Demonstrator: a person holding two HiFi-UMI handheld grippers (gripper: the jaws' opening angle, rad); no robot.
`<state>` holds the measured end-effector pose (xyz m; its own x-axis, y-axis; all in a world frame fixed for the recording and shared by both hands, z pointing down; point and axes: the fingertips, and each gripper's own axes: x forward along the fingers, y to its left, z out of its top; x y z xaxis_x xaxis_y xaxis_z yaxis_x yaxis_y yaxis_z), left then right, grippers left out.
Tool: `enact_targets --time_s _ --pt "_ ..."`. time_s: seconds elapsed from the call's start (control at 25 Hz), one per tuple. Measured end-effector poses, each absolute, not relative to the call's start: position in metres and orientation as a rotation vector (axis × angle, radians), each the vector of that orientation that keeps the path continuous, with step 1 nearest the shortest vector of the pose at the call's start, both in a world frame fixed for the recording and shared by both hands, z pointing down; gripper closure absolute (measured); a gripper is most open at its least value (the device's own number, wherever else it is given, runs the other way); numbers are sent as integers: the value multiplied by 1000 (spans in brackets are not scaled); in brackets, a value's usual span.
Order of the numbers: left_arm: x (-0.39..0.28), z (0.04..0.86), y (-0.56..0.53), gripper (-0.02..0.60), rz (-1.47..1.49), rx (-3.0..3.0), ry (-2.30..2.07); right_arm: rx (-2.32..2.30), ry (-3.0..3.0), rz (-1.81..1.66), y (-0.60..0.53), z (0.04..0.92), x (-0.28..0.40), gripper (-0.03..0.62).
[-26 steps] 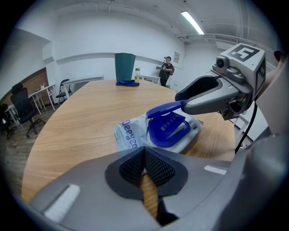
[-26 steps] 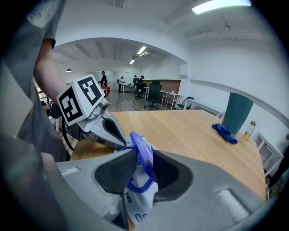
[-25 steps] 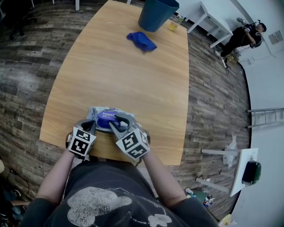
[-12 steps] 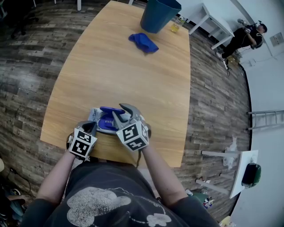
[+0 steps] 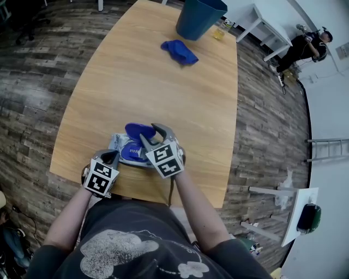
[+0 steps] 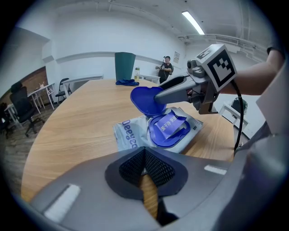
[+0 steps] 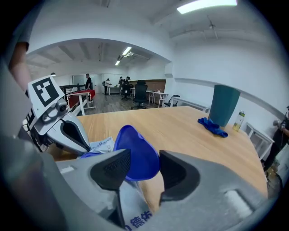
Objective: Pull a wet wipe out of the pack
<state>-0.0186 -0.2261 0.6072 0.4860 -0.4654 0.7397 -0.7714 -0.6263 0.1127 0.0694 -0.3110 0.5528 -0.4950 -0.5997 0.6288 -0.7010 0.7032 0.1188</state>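
The wet wipe pack lies flat near the table's front edge, grey-white with a blue oval opening. Its blue lid stands flipped up at the far side. A blue printed flap lies in the opening. My right gripper reaches over the pack and its jaws are opening. The lid sits between the pads, which do not press it. My left gripper is shut, its tips at the pack's near left edge; whether it pinches the edge is unclear.
A teal bin, a crumpled blue cloth and a small bottle sit at the table's far end. The wooden table stretches bare between them and the pack. A person stands by white tables at the back right.
My right gripper moved away from me over the pack, and the lid swung from nearly flat to upright. Its jaws widened. The left gripper stayed put.
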Motion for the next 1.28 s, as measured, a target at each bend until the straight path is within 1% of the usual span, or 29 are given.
enact_targets --time_s 0.12,0.4,0.6,0.76,0.84,0.88,0.92,1.0,1.08,1.16,1.24,1.28 --pt "-18 607 -225 563 953 2301 -1028 991 -2248 235 -316 560 72 389" --pt "-17 608 -227 563 955 2291 -1034 993 -2233 314 -319 570 74 388" --pt "-19 606 -227 563 929 2289 -1032 1047 -2269 339 -318 560 76 388" --pt "-17 595 -228 563 912 2329 -1018 1180 -2340 373 -312 540 92 397" --pt "-11 585 -227 561 889 2360 -1001 1225 -2355 362 -304 534 102 427" --pt "-7 579 -226 551 866 2373 -990 1241 -2363 359 -300 532 105 444" --pt "-1 572 -225 487 837 2384 -977 1254 -2373 361 -296 530 108 450" --pt "13 558 -222 466 786 2413 -952 1283 -2392 372 -289 526 113 465" --pt "27 552 -220 437 790 2468 -929 1327 -2394 377 -284 523 120 507" --pt "40 556 -216 385 855 2531 -897 1382 -2383 391 -280 521 127 557" --pt "51 563 -215 336 936 2572 -885 1427 -2371 422 -277 522 135 569" --pt "55 566 -216 326 970 2580 -894 1442 -2365 437 -276 523 138 569"
